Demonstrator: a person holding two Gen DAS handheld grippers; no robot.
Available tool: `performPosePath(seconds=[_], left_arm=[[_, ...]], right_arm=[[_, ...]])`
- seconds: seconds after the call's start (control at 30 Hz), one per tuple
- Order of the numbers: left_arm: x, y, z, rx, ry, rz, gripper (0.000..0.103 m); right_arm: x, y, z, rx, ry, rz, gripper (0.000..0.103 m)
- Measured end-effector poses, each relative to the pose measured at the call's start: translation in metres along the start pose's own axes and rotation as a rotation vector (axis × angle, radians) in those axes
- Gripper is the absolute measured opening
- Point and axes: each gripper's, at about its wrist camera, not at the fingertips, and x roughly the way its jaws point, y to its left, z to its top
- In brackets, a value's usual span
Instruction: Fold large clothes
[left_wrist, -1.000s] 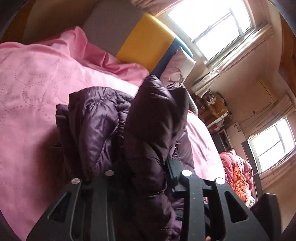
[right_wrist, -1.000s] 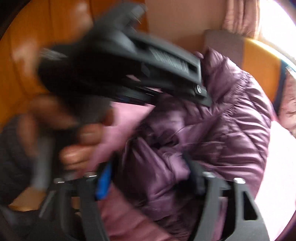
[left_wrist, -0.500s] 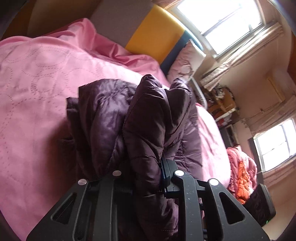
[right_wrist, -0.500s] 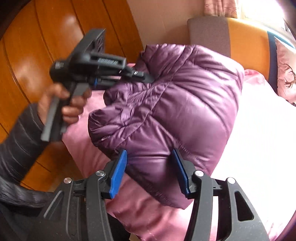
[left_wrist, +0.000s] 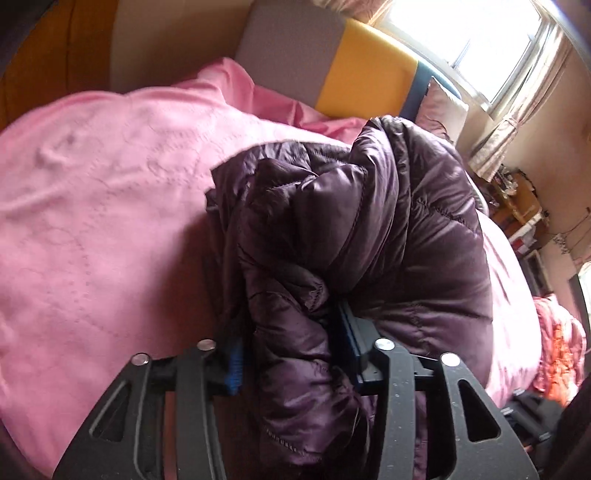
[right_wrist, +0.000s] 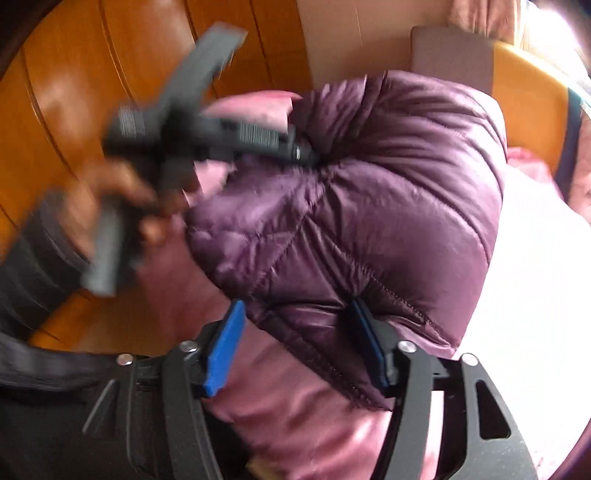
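A bulky purple padded jacket (left_wrist: 369, 229) is seen lying bunched on a bed covered by a pink quilt (left_wrist: 96, 206), well short of the grey, yellow and blue headboard (left_wrist: 332, 70) at the far end. A pale pillow (left_wrist: 441, 112) is propped just beyond the jacket, against the headboard.

In the left wrist view, a thick fold of the jacket runs between the blue pads of the left tongs (left_wrist: 291, 354). These tongs are opening; the right-hand pad (left_wrist: 351, 343) is still seen against the fabric, while the left-hand pad (left_wrist: 232, 365) is blurred, so contact there cannot be told.

In the right wrist view, the near lower edge of the jacket (right_wrist: 369, 206) is set between the pads of the right tongs (right_wrist: 299, 343), which are also opening. One pad (right_wrist: 365, 339) is pressed into the fabric; the other pad (right_wrist: 223, 350) stands clear of it, with pink quilt (right_wrist: 295, 406) showing in the gap.

Beyond the jacket's left side, the left tongs (right_wrist: 306, 155) are seen blurred, gripped by a hand (right_wrist: 122, 199) in a dark ribbed sleeve (right_wrist: 33, 258), before an orange wooden panel (right_wrist: 92, 66).
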Motion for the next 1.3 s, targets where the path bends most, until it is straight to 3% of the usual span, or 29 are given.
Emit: performPosePath(seconds=[0.13,0.17,0.23,0.3,0.37,0.5,0.67,0.83,1.1,1.3], left_arm=[[-0.011,-0.003,-0.007,0.008,-0.059,0.045,0.052],[-0.013,-0.002,-0.009,-0.003,-0.078,0.067,0.062],[-0.016,-0.001,-0.012,-0.018,-0.105,0.104,0.075],[-0.014,0.001,-0.012,-0.034,-0.1,0.09,0.075],[-0.012,0.004,-0.011,-0.034,-0.094,0.081,0.075],[-0.006,0.008,-0.012,-0.01,-0.099,0.082,0.076],[0.0,0.008,-0.017,0.013,-0.102,0.093,0.076],[0.006,0.014,-0.02,0.012,-0.105,0.084,0.076],[0.013,0.015,-0.021,0.021,-0.108,0.083,0.076],[0.01,0.012,-0.023,0.039,-0.116,0.087,0.076]], right_arm=[[-0.041,-0.038,0.032,0.108,-0.153,-0.029,0.077],[-0.046,-0.049,0.042,0.15,-0.193,-0.047,0.08],[-0.048,-0.07,0.068,0.216,-0.26,-0.082,0.081],[-0.038,-0.075,0.091,0.241,-0.282,-0.122,0.081],[-0.021,-0.09,0.113,0.245,-0.262,-0.143,0.081],[0.055,-0.095,0.159,0.222,-0.162,-0.258,0.081],[0.121,-0.092,0.171,0.186,-0.029,-0.351,0.09],[0.15,-0.081,0.159,0.182,0.043,-0.373,0.093],[0.177,-0.1,0.155,0.213,0.091,-0.366,0.098],[0.16,-0.101,0.157,0.242,0.051,-0.313,0.099]])
